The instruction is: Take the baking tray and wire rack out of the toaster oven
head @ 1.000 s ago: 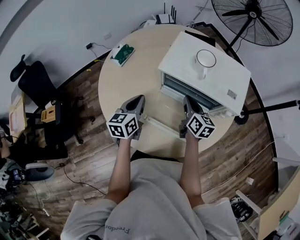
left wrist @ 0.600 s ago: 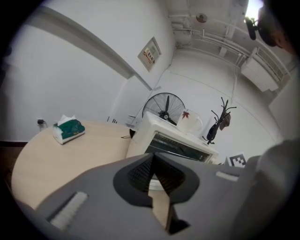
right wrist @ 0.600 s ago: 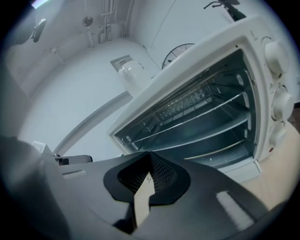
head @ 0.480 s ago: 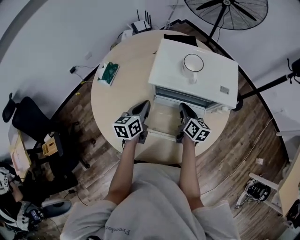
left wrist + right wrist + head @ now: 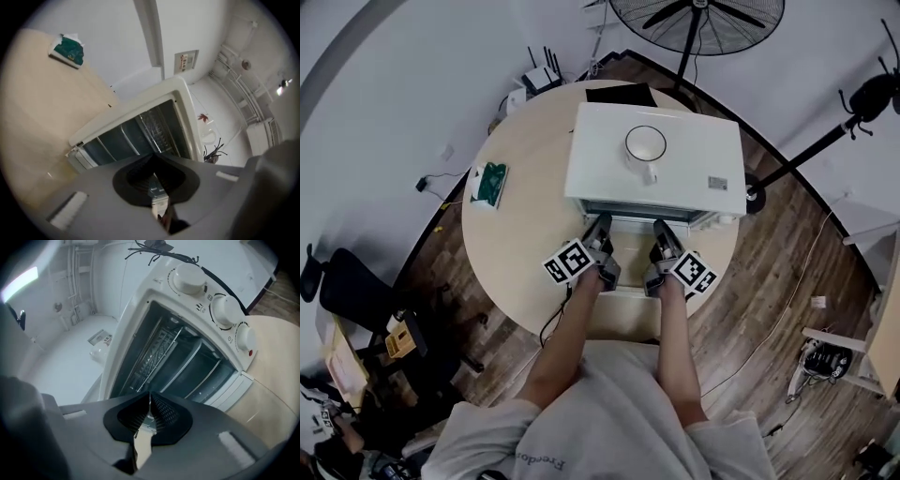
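Round pale desk (image 5: 525, 244) is seen from above on a wood floor, with a standing fan (image 5: 698, 23) behind it. White toaster oven (image 5: 652, 164) is set on the far half of the desk, with its door (image 5: 628, 281) folded down toward the person and the mouth open. Both forearms are stretched forward side by side from the torso, close together and roughly parallel, wrists rolled so each gripper view shows the oven tilted. Left gripper (image 5: 600, 228) and right gripper (image 5: 661, 230) are held just in front of the oven mouth over the lowered door, pointed near level into the cavity, marker cubes trailing toward the person. Left fingers (image 5: 140, 173) are pressed together with nothing between them; right fingers (image 5: 161, 413) likewise pressed together and empty. Wire rack (image 5: 157, 350) is seen inside the cavity, untouched, ahead of both grippers. The baking tray cannot be told apart in the dark interior. A white mug (image 5: 645, 147) is stood on the oven top. A green packet (image 5: 489, 183) is lying on the desk well to the left of the oven. Three white knobs (image 5: 225, 310) are lined up on the oven's front panel.
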